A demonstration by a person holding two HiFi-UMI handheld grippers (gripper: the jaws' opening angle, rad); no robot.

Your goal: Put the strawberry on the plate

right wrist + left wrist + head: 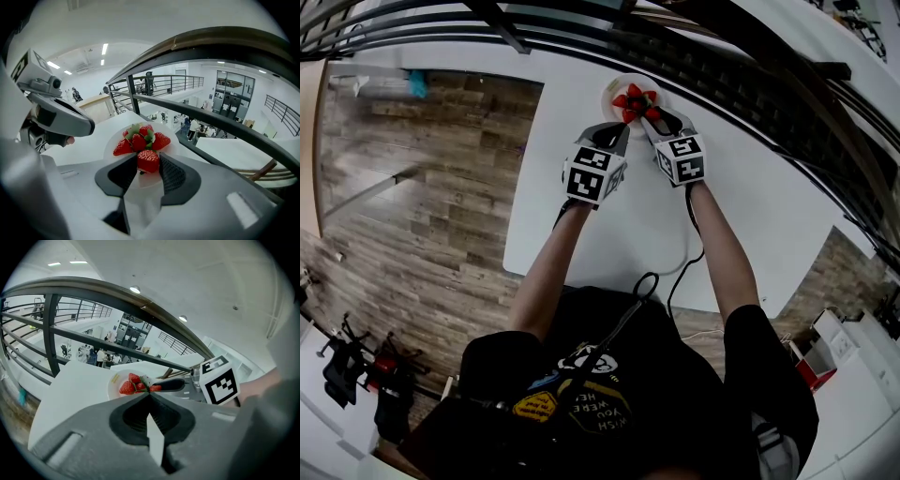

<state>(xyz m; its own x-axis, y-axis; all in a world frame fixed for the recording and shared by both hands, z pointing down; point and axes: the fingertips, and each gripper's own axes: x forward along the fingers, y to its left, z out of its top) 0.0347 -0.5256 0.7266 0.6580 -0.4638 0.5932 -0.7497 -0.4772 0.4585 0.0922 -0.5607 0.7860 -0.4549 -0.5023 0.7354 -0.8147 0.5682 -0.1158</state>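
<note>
A white plate at the table's far edge holds a cluster of several red strawberries. In the right gripper view one more strawberry sits between the black pads of my right gripper, which is shut on it low over the plate's near side, just in front of the cluster. My left gripper hovers beside the plate's near left; its tips meet with nothing held. From the left gripper view the plate and the right gripper's finger show.
A dark metal railing runs just behind the plate along the white table's far edge. Wooden floor lies to the table's left. A black cable trails over the near table edge.
</note>
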